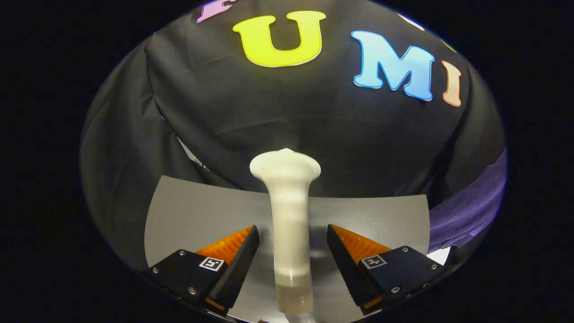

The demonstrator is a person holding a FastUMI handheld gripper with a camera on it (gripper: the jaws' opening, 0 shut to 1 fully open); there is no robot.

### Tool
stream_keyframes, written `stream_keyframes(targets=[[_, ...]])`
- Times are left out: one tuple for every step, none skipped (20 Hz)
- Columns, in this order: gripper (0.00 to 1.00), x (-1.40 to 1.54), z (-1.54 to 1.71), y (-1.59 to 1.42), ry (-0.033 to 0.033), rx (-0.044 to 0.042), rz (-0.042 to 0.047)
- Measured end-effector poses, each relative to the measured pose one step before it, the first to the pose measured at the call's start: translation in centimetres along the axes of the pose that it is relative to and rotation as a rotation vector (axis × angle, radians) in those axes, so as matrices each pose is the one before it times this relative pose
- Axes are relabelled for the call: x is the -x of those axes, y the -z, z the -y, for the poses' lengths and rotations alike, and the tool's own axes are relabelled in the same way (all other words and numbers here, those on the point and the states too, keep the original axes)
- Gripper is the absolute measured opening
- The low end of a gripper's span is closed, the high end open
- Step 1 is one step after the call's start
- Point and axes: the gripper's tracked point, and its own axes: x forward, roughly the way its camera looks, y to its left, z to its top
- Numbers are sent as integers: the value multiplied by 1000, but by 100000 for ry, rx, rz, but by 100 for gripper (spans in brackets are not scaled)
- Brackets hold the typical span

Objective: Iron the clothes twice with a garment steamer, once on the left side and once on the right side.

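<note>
Between the two fingers of the gripper [293,251] stands a white garment steamer [289,224], upright on a grey table [197,215]. Its handle is a slim column that rises from a pale, slightly translucent base and widens at the top into a flat, flared head. That head reaches higher than the fingertips and shows against the black cloth wall [291,116] of the booth behind the table.

Both fingers are spread apart, one on each side of the steamer's handle. A clear strip of grey table shows between each finger and the handle, so neither finger touches it. The steamer looks a little soft and blurred along its length.

Off to the right, past the right finger and at the edge of the table, lies a purple garment [471,211] with a fine ribbed weave. It is draped in folds and sits well apart from the steamer. The black cloth wall hangs in loose creases behind everything.
</note>
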Motion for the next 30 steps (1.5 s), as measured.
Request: stream_keyframes(targets=[[94, -257, -215, 628, 537, 1306, -1962], [93, -76, 96, 204, 1688, 1244, -1035], [91, -163, 145, -157, 1279, 69, 1089], [88, 324, 35, 146, 1757, 55, -148], [85, -353, 193, -13, 920, 84, 428], [82, -116, -48, -104, 768, -798, 346], [76, 93, -10, -3, 437, -637, 69], [72, -46, 55, -119, 394, -432, 203], [61, -74, 119, 4, 382, -659, 141], [54, 292, -7, 18, -377, -429, 53], [50, -108, -34, 38, 232, -675, 377], [46, 69, -76, -23, 491, -14, 417], [42, 28, 23, 21, 379, 59, 815], [41, -28, 118, 83, 406, -816, 1242], [38, 57, 66, 153, 533, -1177, 1798], [37, 163, 97, 65, 305, -81, 2420], [36, 451, 90, 377, -191, 290, 2045], [34, 639, -215, 312, -1697, 1263, 2761], [33, 427, -680, 312, -3215, 1023, 2534], [33, 763, -429, 7, -1253, 1188, 3164], [32, 942, 54, -183, 1503, 2335, 3856], [33, 952, -89, -364, 1321, 2693, 4376], [32, 1049, -337, -57, 639, 2158, 3881], [32, 956, -263, 96, -46, 1878, 3665], [33, 980, -357, 250, -871, 581, 4123], [32, 1185, -259, 146, -798, -1096, 4501], [32, 1097, -226, 314, -819, -1593, 4869], [32, 1217, -82, 272, 105, -663, 3715], [32, 1250, 325, 504, 1350, 1352, 2380], [32, 1161, 435, 575, 2138, 2803, 1288]])
